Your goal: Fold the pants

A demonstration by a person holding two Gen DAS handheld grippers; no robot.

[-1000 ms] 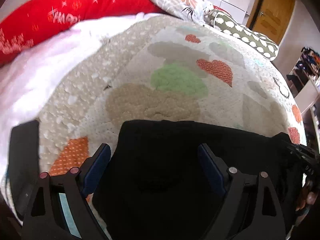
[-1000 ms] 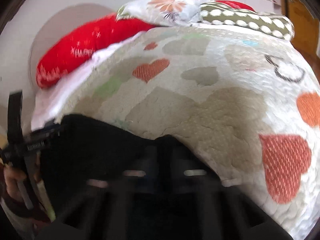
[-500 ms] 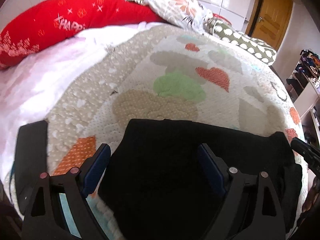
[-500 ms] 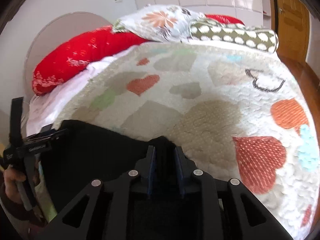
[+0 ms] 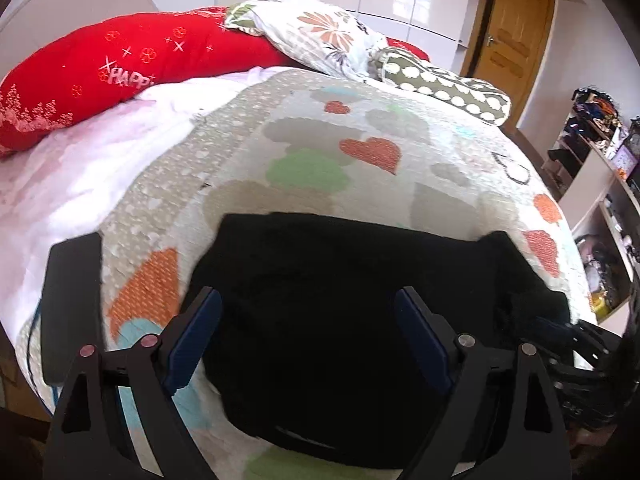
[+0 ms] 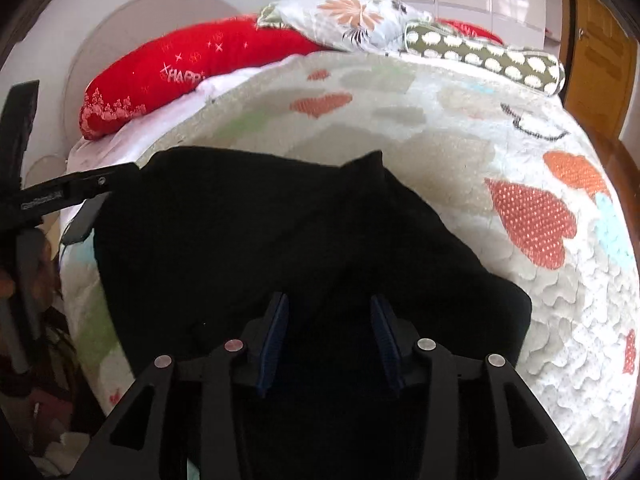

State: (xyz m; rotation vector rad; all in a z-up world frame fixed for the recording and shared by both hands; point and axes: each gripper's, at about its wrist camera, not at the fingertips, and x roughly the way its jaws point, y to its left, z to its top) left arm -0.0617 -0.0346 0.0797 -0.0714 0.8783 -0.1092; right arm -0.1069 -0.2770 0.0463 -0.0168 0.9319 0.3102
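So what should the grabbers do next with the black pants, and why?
Probably lift both away. The black pants already lie folded on the quilt; the left gripper is wide open, and the right gripper is opening, gripping nothing.

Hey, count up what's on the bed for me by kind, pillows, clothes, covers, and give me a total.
Pillows: 3, red pillow, floral pillow, green dotted bolster
Clothes: 1, black pants
Covers: 2, heart-pattern quilt, white sheet
Total: 6
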